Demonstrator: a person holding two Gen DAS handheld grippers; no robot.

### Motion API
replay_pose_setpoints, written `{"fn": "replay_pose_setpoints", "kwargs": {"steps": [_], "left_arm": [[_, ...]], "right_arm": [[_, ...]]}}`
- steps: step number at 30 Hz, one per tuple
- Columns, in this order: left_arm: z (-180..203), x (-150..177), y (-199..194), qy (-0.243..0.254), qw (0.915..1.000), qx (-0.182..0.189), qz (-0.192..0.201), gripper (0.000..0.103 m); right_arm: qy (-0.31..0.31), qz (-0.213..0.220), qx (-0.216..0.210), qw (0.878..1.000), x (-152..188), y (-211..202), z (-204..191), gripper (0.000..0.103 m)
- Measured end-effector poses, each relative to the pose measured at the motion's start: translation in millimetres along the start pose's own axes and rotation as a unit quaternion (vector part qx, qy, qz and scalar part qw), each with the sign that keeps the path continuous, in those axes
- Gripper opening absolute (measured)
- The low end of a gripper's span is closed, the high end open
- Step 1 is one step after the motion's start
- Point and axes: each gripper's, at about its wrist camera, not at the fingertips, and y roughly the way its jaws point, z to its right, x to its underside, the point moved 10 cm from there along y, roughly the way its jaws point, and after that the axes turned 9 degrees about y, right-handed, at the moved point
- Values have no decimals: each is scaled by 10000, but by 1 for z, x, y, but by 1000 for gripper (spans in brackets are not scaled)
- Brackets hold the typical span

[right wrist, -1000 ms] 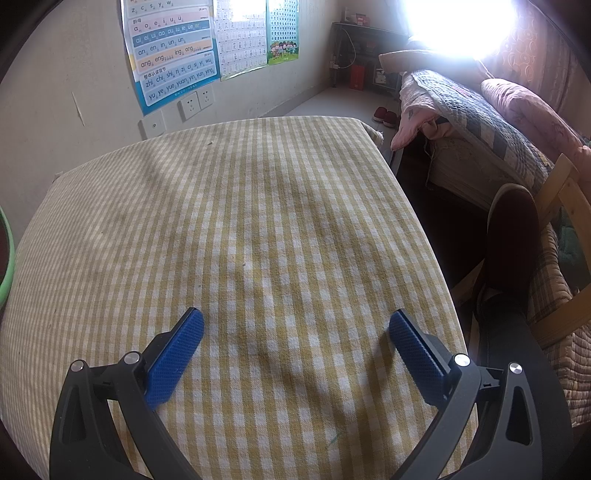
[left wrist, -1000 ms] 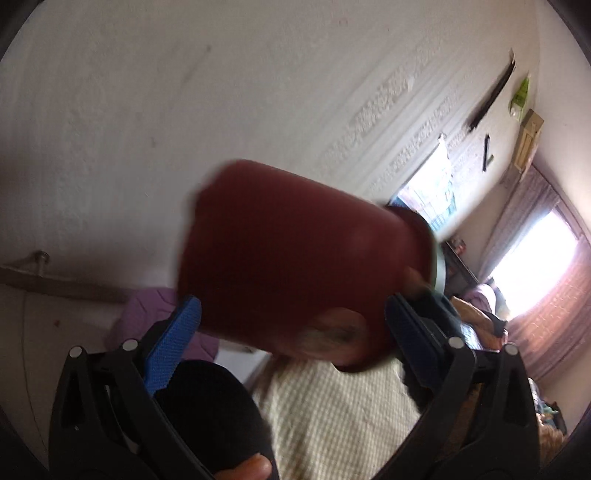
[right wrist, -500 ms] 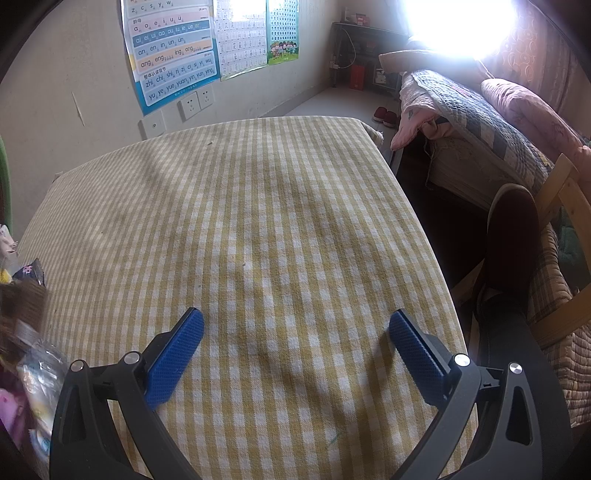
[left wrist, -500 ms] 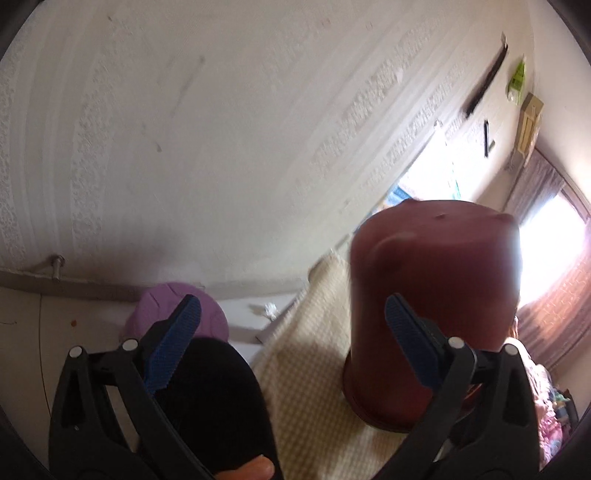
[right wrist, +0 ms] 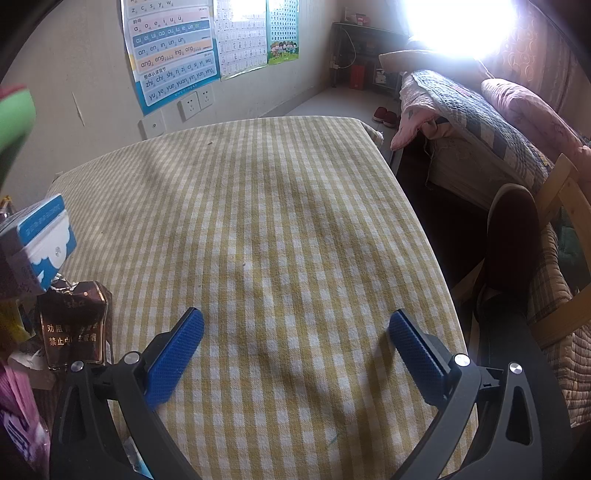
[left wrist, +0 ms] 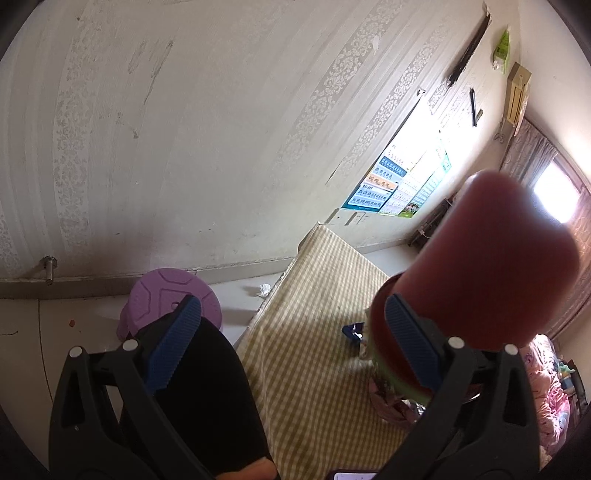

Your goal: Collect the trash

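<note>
We judge collection barely begun; wrappers (right wrist: 74, 325) litter the table (right wrist: 295, 240) beside the upturned bin (left wrist: 491, 273); both our grippers (right wrist: 295, 350) gape empty

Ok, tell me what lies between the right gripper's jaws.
Only bare yellow-checked tablecloth, per the right wrist view; the open right gripper holds nothing.

Blown-out window (right wrist: 461, 22) glare, dim fisheye-warped edges, blurred red bin (left wrist: 487, 266) close up.
</note>
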Motion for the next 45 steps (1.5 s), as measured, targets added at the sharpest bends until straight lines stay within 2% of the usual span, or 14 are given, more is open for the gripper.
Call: {"fn": "replay_pose_setpoints", "kwargs": {"steps": [12, 19, 29, 35, 45], "left_arm": [[-5, 7, 11, -242, 9990, 386, -39, 98], [-6, 5, 9, -338, 9974, 630, 76, 98], [-33, 11, 26, -1092, 9903, 843, -156, 98], [-42, 14, 34, -1364, 9862, 899, -261, 98], [-40, 16, 38, -1252, 9886, 760, -359, 98]], "right_arm": [[2, 1, 2, 10000, 0, 0, 0, 97], [3, 0, 4, 10000, 0, 0, 0, 97], [5, 0, 6, 10000, 0, 0, 0, 97], [14, -2, 2, 10000, -1, 1, 1, 97], [6, -1, 9, 10000, 0, 0, 1, 97]]}}
